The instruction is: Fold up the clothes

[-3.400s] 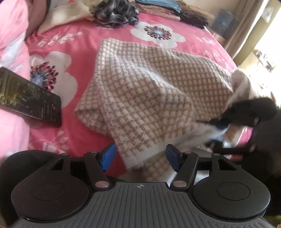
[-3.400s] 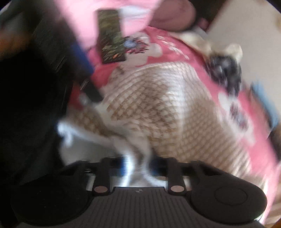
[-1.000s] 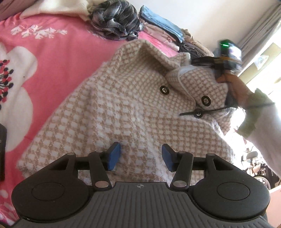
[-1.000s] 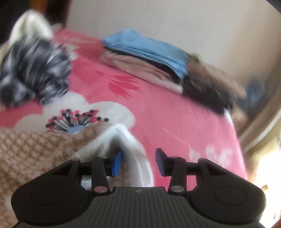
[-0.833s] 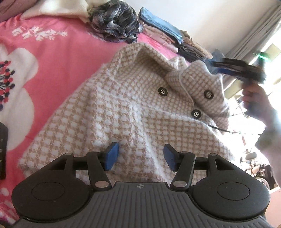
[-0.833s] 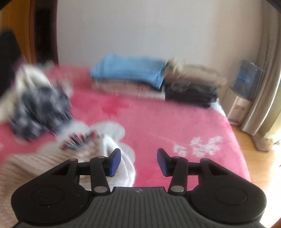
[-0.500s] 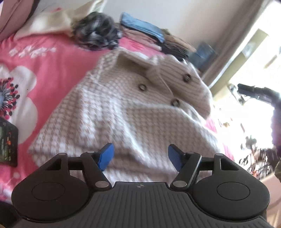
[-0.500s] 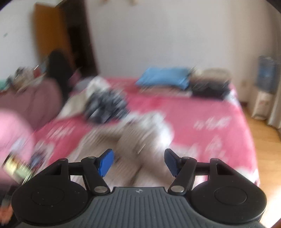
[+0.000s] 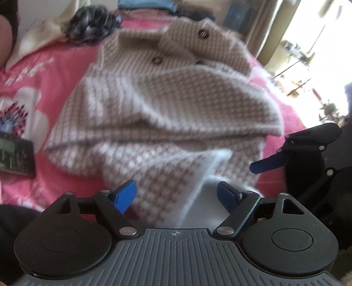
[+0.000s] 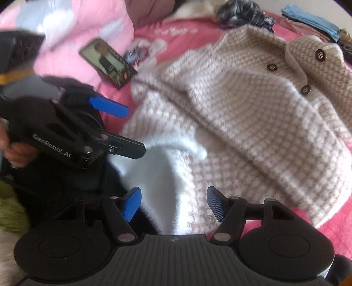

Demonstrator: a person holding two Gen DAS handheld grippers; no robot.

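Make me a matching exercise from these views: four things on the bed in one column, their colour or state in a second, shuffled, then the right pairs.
Things:
1. checked sweater
2. phone
3. plaid garment
4. blue garment

Descriptions:
A. crumpled dark heap
B. folded on the stack at the far edge
C. screen lit, left of the sweater
D. beige and white, three dark buttons

Pairs: 1-D, 2-C, 3-A, 4-B

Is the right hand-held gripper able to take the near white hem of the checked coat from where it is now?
Probably yes. The right hand-held gripper is open just above the coat's white hem, with nothing between them. The left hand-held gripper hovers at the side, off the path.
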